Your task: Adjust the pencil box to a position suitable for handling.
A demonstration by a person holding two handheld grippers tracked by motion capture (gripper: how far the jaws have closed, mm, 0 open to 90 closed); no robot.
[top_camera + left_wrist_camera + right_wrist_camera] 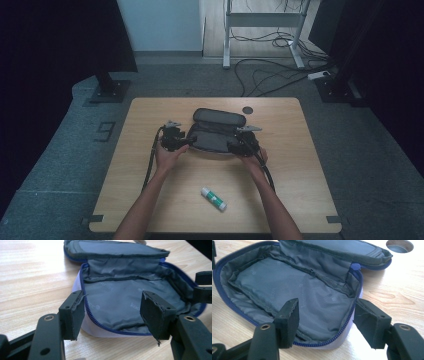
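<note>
A pencil case [216, 140] lies unzipped on the wooden table [150, 165], its lid [219, 117] folded back and its grey lining bare. The case [125, 297] has a blue zip and a pale outer shell. My left gripper [188, 141] is at its left end; in the left gripper view the gripper [113, 315] stands open with the near zip rim between the jaws. My right gripper [233, 145] is at the right end of the case [287, 282]; in the right gripper view the gripper [328, 320] is also open, astride the rim at the corner, pads not pressing.
A white glue stick [214, 198] with a green label lies on the table nearer the person, between the forearms. A round cable hole [247, 110] sits behind the case, also seen as the hole [400, 245]. Cables and desk legs are on the floor beyond.
</note>
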